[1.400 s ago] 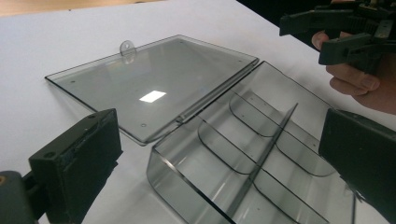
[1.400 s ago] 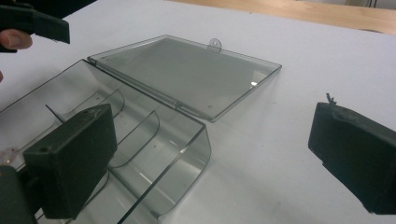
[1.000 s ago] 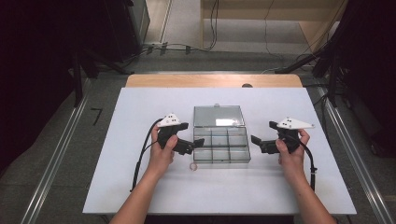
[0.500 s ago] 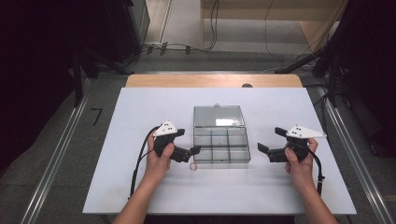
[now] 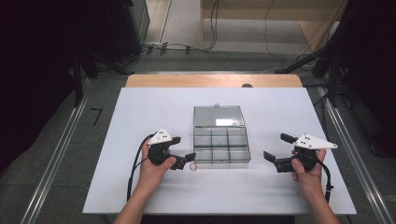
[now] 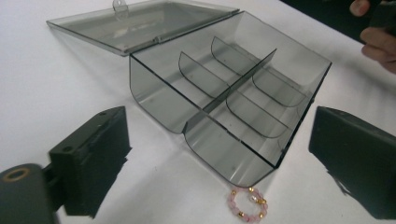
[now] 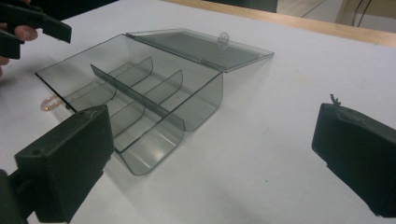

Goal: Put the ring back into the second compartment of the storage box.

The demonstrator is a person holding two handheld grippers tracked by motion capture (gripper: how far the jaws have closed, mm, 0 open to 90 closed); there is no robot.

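Both hands (image 5: 154,164) drew nearer; white table (image 5: 140,112), dark room.

The high view looks forward and down from above my side of the table (image 5: 140,196), taking in its whole top. My left gripper view sits low and close, facing the open box (image 6: 233,102) from its near-left corner; my right gripper view faces the box (image 7: 140,102) from its right. All three share the box.

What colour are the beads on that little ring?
Pale pink with gold ones between; the ring shows best in the left gripper view.
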